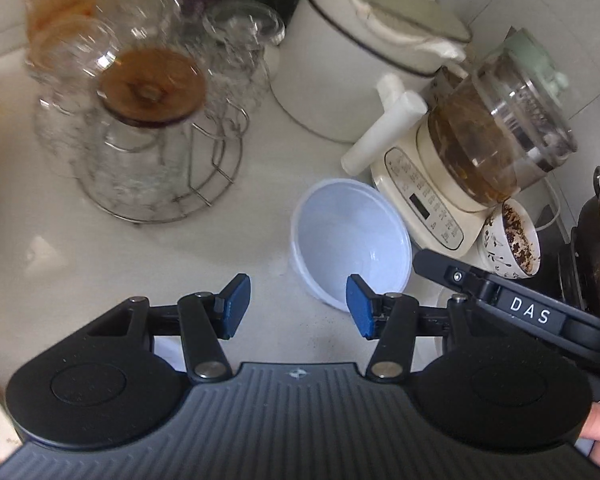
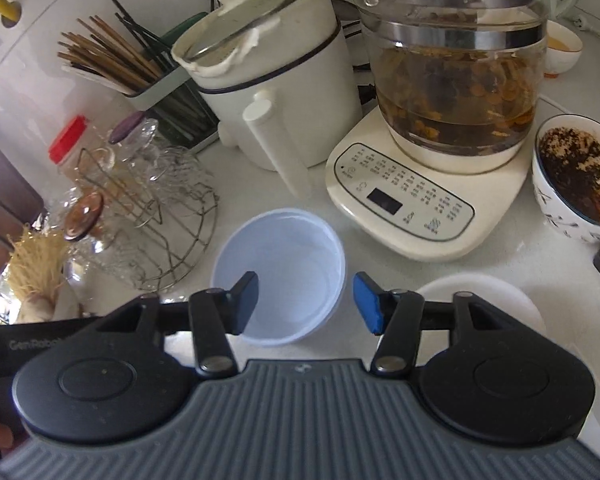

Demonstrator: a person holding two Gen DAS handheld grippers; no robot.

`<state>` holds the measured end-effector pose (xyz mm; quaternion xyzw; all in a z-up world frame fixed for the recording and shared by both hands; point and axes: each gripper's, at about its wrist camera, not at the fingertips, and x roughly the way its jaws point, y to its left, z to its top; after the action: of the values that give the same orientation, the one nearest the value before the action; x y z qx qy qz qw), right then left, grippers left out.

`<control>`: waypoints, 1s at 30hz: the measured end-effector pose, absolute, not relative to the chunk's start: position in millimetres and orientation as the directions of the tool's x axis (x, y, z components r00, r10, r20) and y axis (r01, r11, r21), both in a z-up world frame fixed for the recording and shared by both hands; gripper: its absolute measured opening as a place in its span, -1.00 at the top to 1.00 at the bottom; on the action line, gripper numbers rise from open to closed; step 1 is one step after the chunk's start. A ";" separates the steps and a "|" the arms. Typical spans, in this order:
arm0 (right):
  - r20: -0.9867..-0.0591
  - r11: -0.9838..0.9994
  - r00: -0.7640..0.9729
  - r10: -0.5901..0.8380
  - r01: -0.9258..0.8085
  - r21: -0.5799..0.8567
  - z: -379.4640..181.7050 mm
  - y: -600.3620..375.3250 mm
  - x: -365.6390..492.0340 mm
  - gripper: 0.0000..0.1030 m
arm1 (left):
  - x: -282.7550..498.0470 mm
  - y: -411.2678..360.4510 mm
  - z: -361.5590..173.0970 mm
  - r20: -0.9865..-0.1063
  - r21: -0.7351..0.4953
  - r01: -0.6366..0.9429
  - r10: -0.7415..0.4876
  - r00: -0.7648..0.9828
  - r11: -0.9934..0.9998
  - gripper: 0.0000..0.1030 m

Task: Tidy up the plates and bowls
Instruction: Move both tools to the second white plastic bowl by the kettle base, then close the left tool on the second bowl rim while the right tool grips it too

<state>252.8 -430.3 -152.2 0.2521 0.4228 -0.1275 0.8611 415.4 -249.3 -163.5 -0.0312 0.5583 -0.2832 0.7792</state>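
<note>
White stone-look countertop [image 2: 500,272], crowded. Pale blue-white plastic bowl [image 2: 284,264], empty, upright, near the middle, just in front of the kettle base; in the right wrist view its near rim is partly covered by the right gripper [image 2: 306,302], blue pads apart, one pad over the bowl's inside and one outside the rim, neither seen pressing on it. Left gripper [image 1: 298,306], blue pads apart with nothing between them, hangs over bare counter just left of the same bowl. White shallow plate [image 2: 480,296], near right, largely hidden behind the gripper body. Patterned white ceramic bowl [image 2: 572,184] with dark crumbly residue, right of the kettle, cut off at the frame edge. Glass kettle [image 2: 456,80] holding brown liquid, on a cream control base [image 2: 400,200]; panel markings too small to read. White lidded electric pot [image 2: 276,80] with a stick handle, far centre. Wire rack of upturned clear glasses [image 2: 148,208], left, blurred in the left wrist view. Chopstick holder [image 2: 140,68], far left. Writing: "DAS" on the right gripper's side seen from the left; "GenRobo…" on the black body at the right view's left edge, cut off.
</note>
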 end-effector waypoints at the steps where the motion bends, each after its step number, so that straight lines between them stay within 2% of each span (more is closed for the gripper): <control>1: -0.789 0.839 0.614 0.004 0.427 0.337 -154.7 -432.9 254.8 -0.02 | 418.0 -253.4 -168.4 -0.854 -0.369 0.408 -0.478 0.206 0.835 -0.13; 3: -0.789 0.840 0.614 0.002 0.427 0.335 -160.0 -436.6 259.2 0.00 | 422.2 -262.0 -177.5 -0.860 -0.367 0.414 -0.473 0.190 0.833 -0.10; 5: -0.790 0.844 0.613 -0.001 0.424 0.329 -164.4 -438.7 262.7 0.02 | 424.8 -268.7 -184.7 -0.864 -0.364 0.421 -0.470 0.181 0.831 0.00; 9: -0.800 0.854 0.600 -0.002 0.417 0.310 -175.8 -442.1 272.4 0.19 | 431.2 -275.7 -196.6 -0.879 -0.344 0.401 -0.441 0.179 0.849 0.17; 10: -0.804 0.860 0.595 -0.002 0.411 0.303 -178.2 -441.9 275.5 0.32 | 432.7 -276.4 -199.0 -0.881 -0.343 0.394 -0.438 0.179 0.852 0.23; 11: -0.807 0.866 0.590 -0.003 0.405 0.293 -180.3 -441.6 278.3 0.35 | 434.3 -276.5 -201.5 -0.883 -0.343 0.387 -0.435 0.177 0.856 0.27; 16: -0.808 0.856 0.589 0.021 0.407 0.318 -187.7 -445.3 283.3 0.36 | 442.2 -276.4 -208.2 -0.888 -0.333 0.364 -0.419 0.189 0.870 0.63; 19: -0.812 0.857 0.583 0.027 0.404 0.319 -190.1 -444.9 284.1 0.36 | 445.0 -274.9 -207.8 -0.889 -0.327 0.356 -0.413 0.199 0.875 0.77; 24: -0.816 0.863 0.577 0.041 0.391 0.320 -194.9 -445.2 285.5 0.54 | 443.0 -271.7 -202.9 -0.893 -0.313 0.354 -0.400 0.205 0.881 0.86; 25: -0.814 0.862 0.579 0.045 0.389 0.324 -195.1 -445.4 284.6 0.67 | 442.4 -272.2 -201.1 -0.893 -0.311 0.357 -0.400 0.209 0.881 0.88; 26: -0.814 0.859 0.579 0.046 0.394 0.328 -195.7 -446.4 283.4 0.72 | 441.6 -272.5 -200.3 -0.891 -0.313 0.361 -0.403 0.208 0.879 0.88; 30: -0.814 0.851 0.578 0.059 0.397 0.344 -198.7 -448.2 278.0 0.77 | 436.4 -274.7 -197.3 -0.889 -0.300 0.378 -0.400 0.221 0.876 0.88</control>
<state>278.0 -448.2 -198.7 0.2545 0.4485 -0.0994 0.8510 436.4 -274.7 -197.3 -0.0095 0.5722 -0.2490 0.7813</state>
